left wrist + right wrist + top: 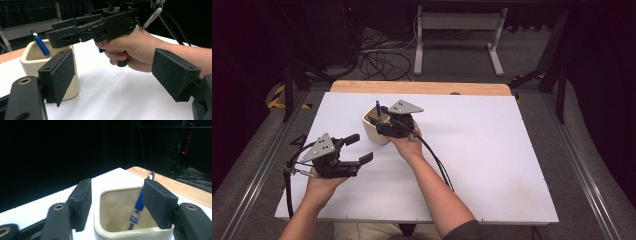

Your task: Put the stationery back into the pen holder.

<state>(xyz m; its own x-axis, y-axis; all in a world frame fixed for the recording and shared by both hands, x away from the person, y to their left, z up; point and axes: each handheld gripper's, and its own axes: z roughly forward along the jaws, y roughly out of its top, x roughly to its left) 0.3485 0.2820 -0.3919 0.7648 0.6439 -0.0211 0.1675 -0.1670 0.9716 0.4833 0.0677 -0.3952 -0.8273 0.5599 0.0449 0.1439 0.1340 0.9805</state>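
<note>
The blue pen (138, 207) stands inside the cream square cup (377, 131) on the white bench (492, 150), leaning against the cup's wall with its long axis steeply tilted and its top end poking above the rim toward twelve o'clock in the high view. The right gripper (380, 121) hangs directly over that cup, so it is by far the nearer one. Seen in the right gripper view, its fingers (82, 200) stand about half open astride the cup's mouth, one pad outside the rim at nine o'clock, the other at three o'clock just in front of the pen's shaft; no pad presses on the pen, which looks freed and resting on its own. Any withdrawal would have to go straight up, clear of the pen's raised tip. The left gripper (357, 149) sits well apart, at about eight o'clock from the cup, its fingers (61, 75) spread wide and holding nothing, pointing toward the cup.
</note>
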